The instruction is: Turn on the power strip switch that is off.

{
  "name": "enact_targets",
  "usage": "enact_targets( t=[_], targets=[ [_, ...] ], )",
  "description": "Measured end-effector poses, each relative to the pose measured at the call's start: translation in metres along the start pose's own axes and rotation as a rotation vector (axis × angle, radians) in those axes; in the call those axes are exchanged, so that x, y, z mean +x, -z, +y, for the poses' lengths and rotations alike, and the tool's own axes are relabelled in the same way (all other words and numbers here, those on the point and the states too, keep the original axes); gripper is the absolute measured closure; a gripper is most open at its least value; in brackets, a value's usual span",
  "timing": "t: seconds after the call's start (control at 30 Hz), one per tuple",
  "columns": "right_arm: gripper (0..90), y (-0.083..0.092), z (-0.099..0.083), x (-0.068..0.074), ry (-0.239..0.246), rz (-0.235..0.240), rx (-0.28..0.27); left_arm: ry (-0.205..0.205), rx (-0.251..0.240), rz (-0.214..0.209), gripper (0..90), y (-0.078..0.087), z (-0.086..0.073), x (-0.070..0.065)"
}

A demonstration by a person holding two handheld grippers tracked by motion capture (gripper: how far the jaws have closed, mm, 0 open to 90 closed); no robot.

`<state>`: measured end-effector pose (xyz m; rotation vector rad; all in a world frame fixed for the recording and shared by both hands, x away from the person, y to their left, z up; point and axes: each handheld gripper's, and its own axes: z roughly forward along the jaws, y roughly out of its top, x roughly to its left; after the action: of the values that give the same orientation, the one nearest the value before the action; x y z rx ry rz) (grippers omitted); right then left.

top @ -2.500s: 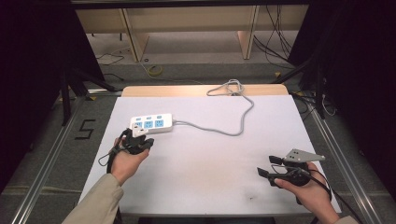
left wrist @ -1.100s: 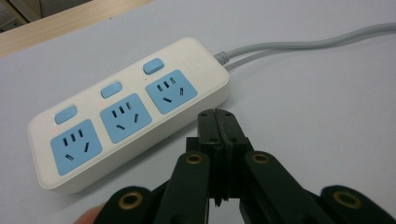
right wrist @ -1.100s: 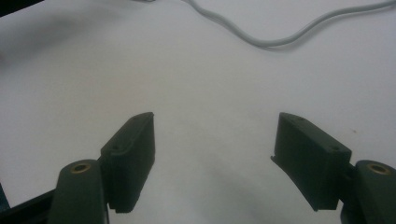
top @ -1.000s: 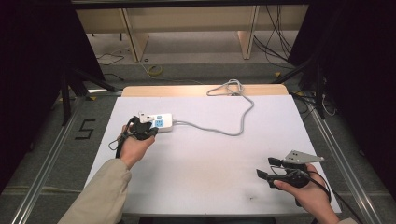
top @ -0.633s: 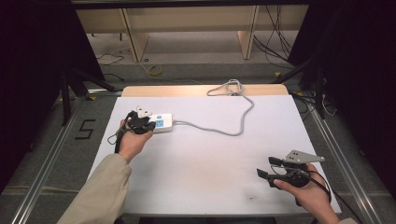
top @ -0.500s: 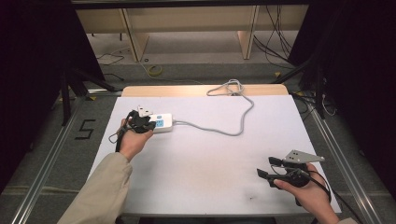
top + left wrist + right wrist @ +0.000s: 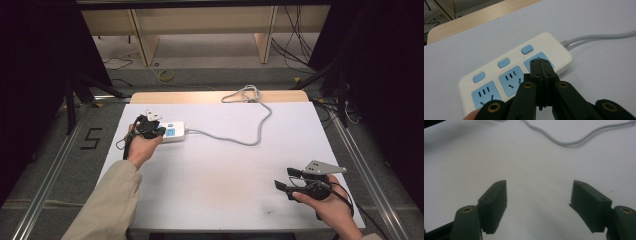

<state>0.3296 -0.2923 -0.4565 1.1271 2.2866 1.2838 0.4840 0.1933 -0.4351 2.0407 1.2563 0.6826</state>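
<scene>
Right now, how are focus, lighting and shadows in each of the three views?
High view: table evenly lit, dark surroundings. Left gripper view: power strip sharp, closed left gripper slightly soft. Right gripper view: dim and soft, open right gripper over faint shadows, cable blurred.

One readable mark: a black "5" on the grey floor, left of the table, mid-left of the high view. The power strip carries faint embossed lettering at its cable end, upper right of the left gripper view, too faint to read. No other text, brand or number legible.
</scene>
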Motion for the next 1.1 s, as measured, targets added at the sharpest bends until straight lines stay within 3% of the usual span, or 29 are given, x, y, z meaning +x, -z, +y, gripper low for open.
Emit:
enact_targets(
  t=[0.47,1.1],
  targets=[
    [29.7,-0.0027,0.0005,-0.0014,0.004,0.010,0.004,-0.010,0.025,0.011,89.8,-0.0098,0.0027,0.0005],
    [29.7,-0.0024,0.0008,-0.0017,0.003,0.009,0.003,-0.027,0.015,0.021,89.9,-0.0103,0.0030,0.0034]
  ],
)
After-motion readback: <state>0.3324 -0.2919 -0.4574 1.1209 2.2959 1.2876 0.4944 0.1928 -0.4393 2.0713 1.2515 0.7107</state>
